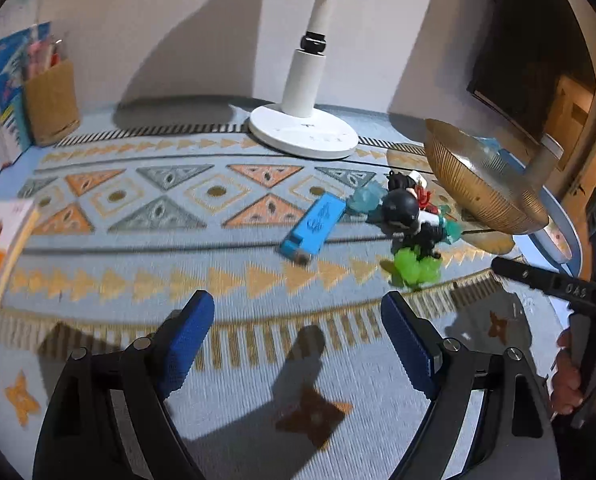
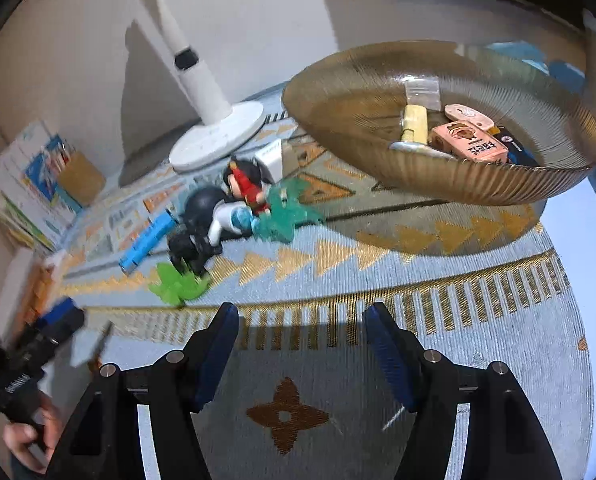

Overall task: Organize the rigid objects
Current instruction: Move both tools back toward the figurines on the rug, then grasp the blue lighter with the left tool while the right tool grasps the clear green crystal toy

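Nearest the viewer, above a patterned blue-and-orange cloth (image 2: 338, 264), the left gripper (image 1: 298, 344) and the right gripper (image 2: 302, 344) both hover with their blue-padded fingers spread wide, nothing held between them. Just beyond the fringe border, a green translucent toy (image 1: 414, 268) lies under a black-helmeted figure (image 1: 402, 208), which leans against a red-and-black doll (image 2: 245, 184) and a teal translucent piece (image 2: 285, 208); the cluster is touching or overlapping. A blue rectangular case (image 1: 314, 228) lies flat just to its left, tilted diagonally. To the right of the cluster stands a ribbed amber glass bowl (image 2: 338, 92), already holding a pink box (image 2: 470, 144), a yellowish cylinder (image 2: 414, 120) and a dark item partly hidden behind them. Farther back rests a white lamp base (image 1: 302, 132) against the wall, with a brown holder (image 1: 51, 100) and stacked books at the far left.
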Tool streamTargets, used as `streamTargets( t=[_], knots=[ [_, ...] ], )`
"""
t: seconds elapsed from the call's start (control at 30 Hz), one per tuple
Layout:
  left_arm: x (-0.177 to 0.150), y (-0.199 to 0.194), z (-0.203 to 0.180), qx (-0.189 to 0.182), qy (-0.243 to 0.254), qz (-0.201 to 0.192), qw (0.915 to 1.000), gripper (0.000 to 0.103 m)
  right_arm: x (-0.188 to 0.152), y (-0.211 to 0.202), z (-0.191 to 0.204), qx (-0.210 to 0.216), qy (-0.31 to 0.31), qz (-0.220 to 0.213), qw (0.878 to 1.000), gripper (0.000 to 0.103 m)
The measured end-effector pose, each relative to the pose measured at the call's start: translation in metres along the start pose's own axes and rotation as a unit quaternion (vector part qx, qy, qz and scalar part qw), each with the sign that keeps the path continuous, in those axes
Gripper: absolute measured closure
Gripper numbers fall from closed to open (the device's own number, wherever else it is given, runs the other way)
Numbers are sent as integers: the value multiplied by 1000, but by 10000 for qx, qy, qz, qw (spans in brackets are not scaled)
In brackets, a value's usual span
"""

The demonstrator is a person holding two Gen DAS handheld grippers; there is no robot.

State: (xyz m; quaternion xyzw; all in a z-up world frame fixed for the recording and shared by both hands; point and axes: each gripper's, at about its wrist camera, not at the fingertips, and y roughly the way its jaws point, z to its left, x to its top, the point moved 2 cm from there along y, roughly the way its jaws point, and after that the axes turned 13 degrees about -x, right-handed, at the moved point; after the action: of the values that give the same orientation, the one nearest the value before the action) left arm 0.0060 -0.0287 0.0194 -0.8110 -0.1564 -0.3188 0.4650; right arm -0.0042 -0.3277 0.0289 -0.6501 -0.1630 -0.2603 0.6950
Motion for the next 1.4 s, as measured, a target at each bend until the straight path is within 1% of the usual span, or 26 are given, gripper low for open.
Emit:
streamTargets(
  t=[0.07, 0.13, 0.17, 0.2, 0.23, 0.3, 0.33, 0.4, 0.47, 0.53, 0.6, 0.63, 0.7, 0.73, 0.77, 0.8, 0.93, 1.03, 1.13, 1.2, 1.27, 1.33, 1.4],
  knots=[
    [18, 8, 0, 18, 174, 121, 9998, 19, 13, -4, 4, -138, -86, -35, 9999, 38],
    [35, 23, 0, -9, 331, 263, 9991, 19, 24, 6, 8, -104, -78, 190, 9997, 39],
    [40, 31, -1, -2, 418, 325, 9986, 19, 29, 16, 9, -110, -58, 334, 9994, 50],
    [45, 42, -2, 44, 545, 419, 9976, 19, 31, 25, 11, -110, -79, 432, 9990, 56],
    [47, 49, -2, 58, 607, 478, 9970, 19, 32, 30, 13, -105, -116, 431, 9989, 60],
    [49, 64, -2, -33, 672, 625, 9958, 19, 34, 36, 16, -225, -221, 269, 9991, 60],
    [49, 69, -3, -64, 696, 661, 9954, 19, 35, 39, 17, -299, -286, 254, 9988, 60],
    [48, 80, -2, -52, 749, 737, 9944, 19, 36, 46, 20, -320, -350, 248, 9986, 60],
    [47, 91, -3, -74, 771, 841, 9934, 25, 39, 48, 22, -396, -437, 173, 9981, 60],
    [47, 97, -5, 4, 847, 870, 9926, 25, 43, 51, 27, -478, -546, 112, 9973, 60],
    [49, 100, -6, -24, 860, 891, 9923, 26, 45, 52, 32, -559, -657, 26, 9963, 60],
    [50, 102, -8, -34, 877, 879, 9923, 30, 46, 52, 33, -589, -706, -10, 9958, 60],
    [49, 102, -12, 58, 1021, 846, 9912, 50, 45, 52, 37, -655, -849, -119, 9942, 61],
    [48, 103, -16, 77, 1113, 840, 9902, 68, 43, 51, 38, -661, -905, -177, 9935, 61],
    [47, 102, -18, 77, 1153, 842, 9897, 82, 42, 51, 39, -661, -935, -211, 9932, 62],
    [46, 100, -19, -34, 1124, 847, 9900, 82, 42, 50, 39, -666, -945, -226, 9930, 63],
    [34, 85, -19, -154, 949, 820, 9920, 82, 35, 37, 35, -561, -951, -266, 9935, 63],
    [20, 63, -20, -300, 693, 688, 9948, 82, 24, 13, 27, -486, -912, -366, 9940, 63],
    [3, 43, -26, -380, 572, 626, 9957, 82, 7, -15, 15, -356, -865, -421, 9947, 63],
    [-8, 34, -31, -412, 509, 651, 9957, 82, -8, -31, 7, -255, -911, -368, 9948, 63],
    [-19, 27, -35, -400, 418, 688, 9959, 82, -21, -38, 0, -220, -929, -254, 9951, 63],
    [-29, 21, -37, -444, 314, 663, 9963, 82, -33, -39, -4, -186, -994, -162, 9947, 63],
    [-34, 20, -39, -436, 332, 622, 9966, 82, -43, -39, -5, -190, -1081, -144, 9939, 63]
  ],
)
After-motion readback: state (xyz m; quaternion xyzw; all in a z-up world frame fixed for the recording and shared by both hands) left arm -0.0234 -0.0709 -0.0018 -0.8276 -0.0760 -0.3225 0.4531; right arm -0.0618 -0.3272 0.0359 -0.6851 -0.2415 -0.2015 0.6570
